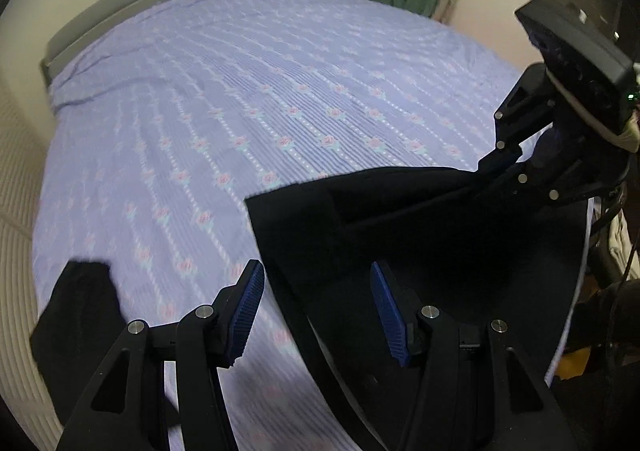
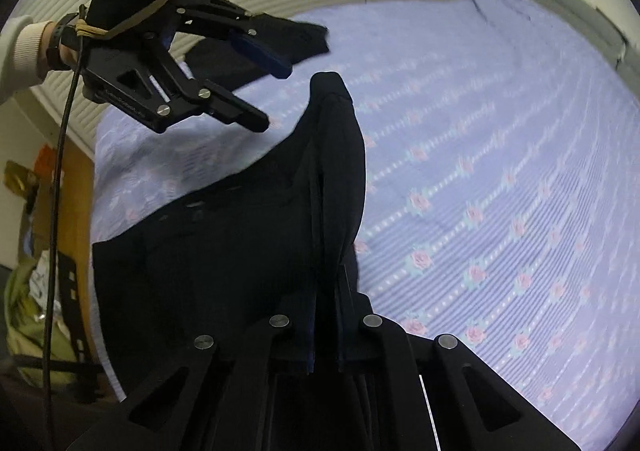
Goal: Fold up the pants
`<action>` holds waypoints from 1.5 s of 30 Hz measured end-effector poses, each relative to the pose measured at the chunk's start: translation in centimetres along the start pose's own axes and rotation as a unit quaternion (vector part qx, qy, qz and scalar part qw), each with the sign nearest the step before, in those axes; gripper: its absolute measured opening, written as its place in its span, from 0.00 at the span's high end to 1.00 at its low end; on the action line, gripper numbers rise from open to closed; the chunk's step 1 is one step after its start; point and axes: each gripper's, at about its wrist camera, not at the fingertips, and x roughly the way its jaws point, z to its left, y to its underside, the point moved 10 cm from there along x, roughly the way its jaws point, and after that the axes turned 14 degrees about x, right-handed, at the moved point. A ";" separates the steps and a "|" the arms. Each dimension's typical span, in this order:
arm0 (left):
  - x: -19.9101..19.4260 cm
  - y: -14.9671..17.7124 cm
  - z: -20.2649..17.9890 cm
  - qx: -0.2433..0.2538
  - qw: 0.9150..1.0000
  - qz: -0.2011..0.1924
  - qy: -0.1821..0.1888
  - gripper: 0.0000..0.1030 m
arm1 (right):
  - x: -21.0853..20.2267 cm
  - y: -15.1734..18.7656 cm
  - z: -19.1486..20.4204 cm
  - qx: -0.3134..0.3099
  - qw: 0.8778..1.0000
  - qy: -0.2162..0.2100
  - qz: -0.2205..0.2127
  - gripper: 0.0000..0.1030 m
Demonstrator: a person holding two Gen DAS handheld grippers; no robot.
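right wrist view: the black pants (image 2: 224,251) are pinched between the closed fingers of the right gripper (image 2: 326,335), a fold standing ahead of them. the left gripper (image 1: 318,307) is held apart, empty. cloth could be lost if dragged.

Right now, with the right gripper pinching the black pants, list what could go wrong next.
1. The right gripper pinches only a narrow ridge of the pants; a hard pull might slip it free.
2. The left gripper is open and empty, so the unsupported side could sag and fold crooked.
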 end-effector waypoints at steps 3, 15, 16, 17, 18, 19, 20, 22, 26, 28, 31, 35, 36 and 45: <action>-3.3 2.0 -1.6 -0.018 1.000 -0.004 -0.020 0.47 | -1.1 0.4 2.6 -0.005 1.000 -0.005 -0.016 0.92; -13.9 11.8 -12.9 -0.148 0.981 0.003 -0.128 0.43 | -1.8 9.1 16.6 -0.078 0.996 -0.031 -0.018 0.92; -14.2 12.8 -14.3 -0.162 0.978 0.009 -0.134 0.42 | -1.3 10.0 17.7 -0.080 0.996 -0.037 -0.015 0.92; -14.4 13.3 -15.1 -0.171 0.976 0.012 -0.136 0.42 | -0.7 11.1 18.9 -0.081 0.996 -0.044 -0.009 0.92; -14.5 14.1 -16.0 -0.181 0.974 0.015 -0.138 0.42 | 0.2 12.3 20.0 -0.083 0.995 -0.052 -0.001 0.92; -14.4 15.0 -17.0 -0.194 0.970 0.020 -0.143 0.42 | 1.0 13.3 20.9 -0.088 0.995 -0.054 0.006 0.92; -14.3 15.6 -17.6 -0.201 0.968 0.024 -0.145 0.42 | 1.8 14.2 21.7 -0.093 0.994 -0.054 0.011 0.92; -14.1 16.9 -18.9 -0.220 0.963 0.030 -0.152 0.42 | 3.6 16.1 22.8 -0.097 0.993 -0.059 0.026 0.92; -12.9 18.2 -21.3 -0.252 0.954 0.029 -0.162 0.41 | 5.9 18.6 22.9 -0.089 0.993 -0.058 0.048 0.92; -12.2 18.3 -21.8 -0.264 0.951 0.024 -0.163 0.41 | 6.5 18.8 22.8 -0.084 0.993 -0.060 0.052 0.92; -11.8 18.3 -21.9 -0.262 0.950 0.016 -0.170 0.41 | 7.2 19.2 22.9 -0.079 0.993 -0.060 0.058 0.92; -11.8 18.3 -20.8 -0.262 0.947 0.004 -0.186 0.38 | 8.6 20.0 22.8 -0.084 0.993 -0.054 0.067 0.92; -11.6 18.4 -20.5 -0.262 0.947 0.002 -0.187 0.38 | 8.8 20.0 22.7 -0.084 0.993 -0.053 0.068 0.92; -10.6 18.2 -20.1 -0.230 0.956 0.013 -0.184 0.38 | 5.7 19.5 22.2 -0.049 0.999 -0.017 0.008 0.50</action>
